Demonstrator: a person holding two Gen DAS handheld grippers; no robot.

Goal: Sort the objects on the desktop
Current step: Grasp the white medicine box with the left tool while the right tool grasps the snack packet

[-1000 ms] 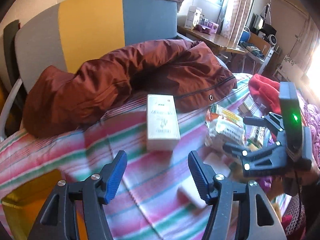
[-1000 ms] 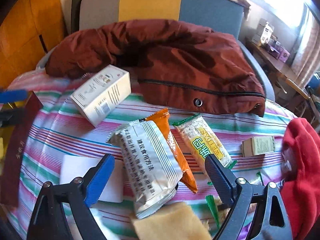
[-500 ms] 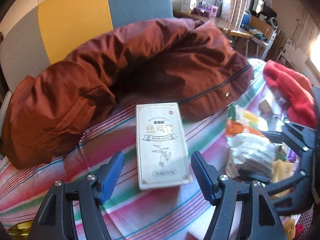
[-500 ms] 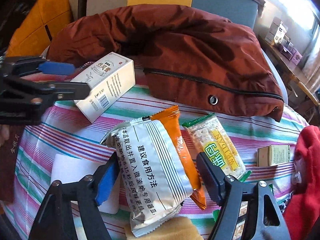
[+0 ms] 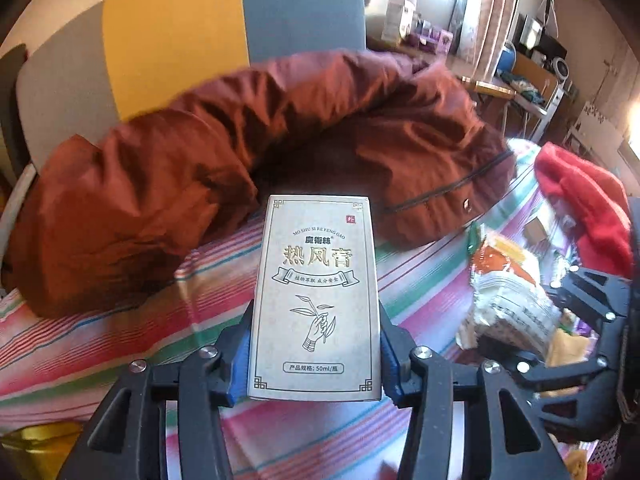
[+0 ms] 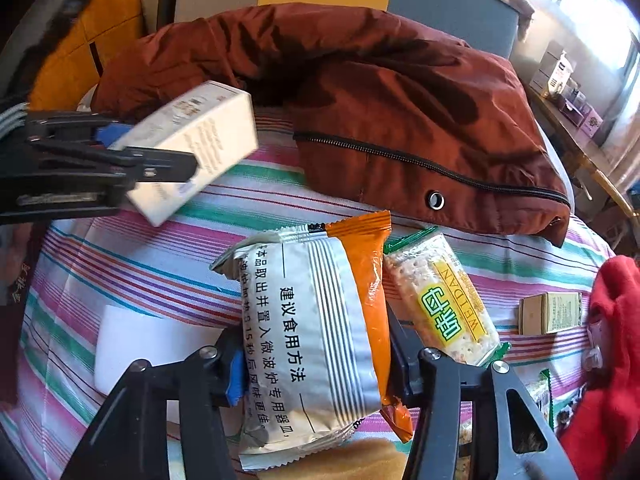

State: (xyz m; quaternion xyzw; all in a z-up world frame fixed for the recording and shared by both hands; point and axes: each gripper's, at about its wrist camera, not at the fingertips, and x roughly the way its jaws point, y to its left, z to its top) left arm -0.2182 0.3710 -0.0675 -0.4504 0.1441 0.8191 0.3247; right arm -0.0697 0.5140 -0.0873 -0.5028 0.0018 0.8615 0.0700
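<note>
Snack packet [image 6: 316, 344] and cream box [image 5: 316, 300], each in a closing gripper, over striped cloth [image 5: 120, 344].

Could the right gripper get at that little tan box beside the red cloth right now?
Probably not yet: the right gripper is closing around the silver and orange snack packet, and the cracker packet lies between it and the small tan box.

We see a lived-in home room: a striped bedsheet [image 5: 120, 344] strewn with a rust-brown jacket [image 5: 280, 140], a curtained window [image 5: 492, 12], and a cluttered wooden desk [image 5: 492, 88] beyond.
</note>
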